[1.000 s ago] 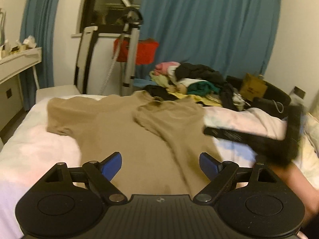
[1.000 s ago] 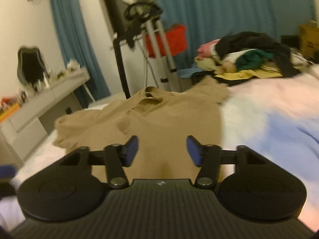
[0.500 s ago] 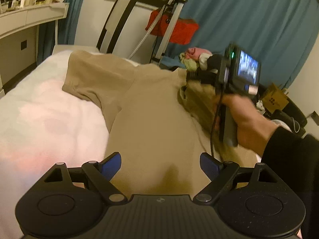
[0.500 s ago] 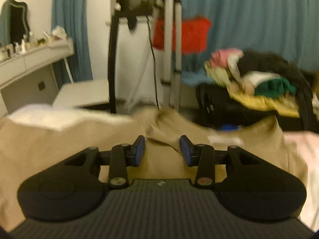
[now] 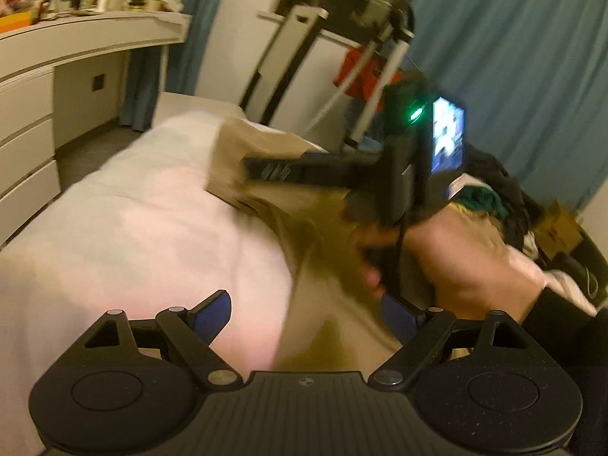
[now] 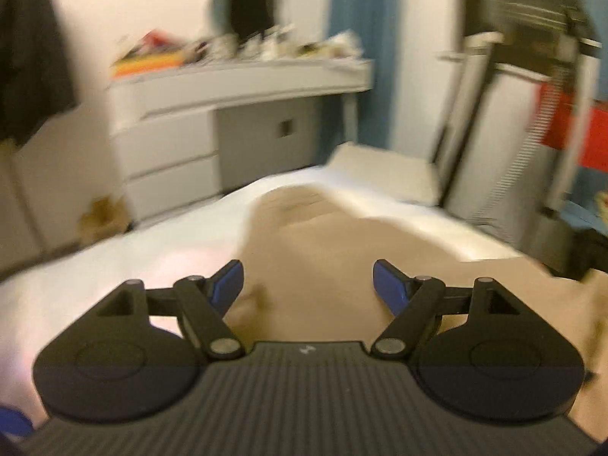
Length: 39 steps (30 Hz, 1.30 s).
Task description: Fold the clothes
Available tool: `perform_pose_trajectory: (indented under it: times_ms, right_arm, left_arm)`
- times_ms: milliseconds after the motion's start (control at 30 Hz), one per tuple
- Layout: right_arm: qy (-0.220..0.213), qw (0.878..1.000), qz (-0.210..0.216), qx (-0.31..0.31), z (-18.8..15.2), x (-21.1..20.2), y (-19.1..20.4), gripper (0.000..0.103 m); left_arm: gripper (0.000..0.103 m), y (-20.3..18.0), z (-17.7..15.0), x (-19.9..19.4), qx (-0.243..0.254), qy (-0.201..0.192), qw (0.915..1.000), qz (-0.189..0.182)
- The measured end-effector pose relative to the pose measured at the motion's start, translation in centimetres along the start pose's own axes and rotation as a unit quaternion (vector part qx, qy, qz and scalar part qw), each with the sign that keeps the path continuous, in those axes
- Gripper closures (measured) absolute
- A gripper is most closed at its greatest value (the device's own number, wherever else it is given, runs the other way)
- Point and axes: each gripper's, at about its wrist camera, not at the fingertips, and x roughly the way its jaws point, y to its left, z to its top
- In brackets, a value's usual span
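My left tongs [image 5: 306,313] hang wide open and empty over the near edge of the bed [image 5: 125,228], their blue pads [image 5: 212,309] well apart, just as they were half a second ago. Under them, the white cover lies to the left and the tan shirt [image 5: 326,266] to the right. Since the last frame my view has swung left, so the white dresser [image 5: 57,76] now fills the left side. The shirt lies spread on the bed, reaching toward its far corner. Further right, my right hand [image 5: 467,254] has carried the right tongs [image 6: 307,281] across the shirt toward the left, where before they sat over the collar. From their own camera, those tongs have opened: the pads [image 6: 387,285] were close together half a second ago and now stand far apart, holding nothing, with blurred tan cloth below them. At far right, a heap of clothes [image 5: 490,197] sits against the blue curtain [image 5: 513,57].
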Motion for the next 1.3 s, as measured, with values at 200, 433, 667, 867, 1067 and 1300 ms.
perform_pose_trajectory:
  times_ms: [200,433,667,867,1067,1300]
  right_arm:
    - [0.044,0.999,-0.002,-0.013,-1.0,2.4,2.8,0.025]
    - [-0.022,0.997,-0.059,0.037,-0.1,-1.8,0.6,0.094]
    - [-0.179,0.958,-0.146,0.167,-2.7,-12.3,-5.1,0.095]
    - [-0.235,0.886,-0.258,0.305,-10.3,-19.4,-11.0,0.095]
    - [-0.151,0.833,-0.298,0.441,-17.5,-20.7,-16.2,0.094]
    - [-0.136,0.853,-0.246,0.440,-17.6,-20.8,-16.1,0.034]
  left_arm:
    - [0.015,0.8,-0.2,0.0,-0.026,0.009,0.9995,0.016]
    - [0.015,0.3,-0.6,-0.3,-0.024,-0.008,0.9997,0.003]
    - [0.015,-1.6,-2.0,-2.2,-0.019,-0.035,0.9985,-0.037]
    - [0.015,-4.7,-3.5,-2.3,0.017,-0.035,0.9977,-0.055]
    - [0.015,-7.3,-4.9,-0.1,0.039,-0.002,0.9982,-0.045]
    - [0.015,-9.2,-5.3,2.0,0.044,0.015,0.9984,-0.033]
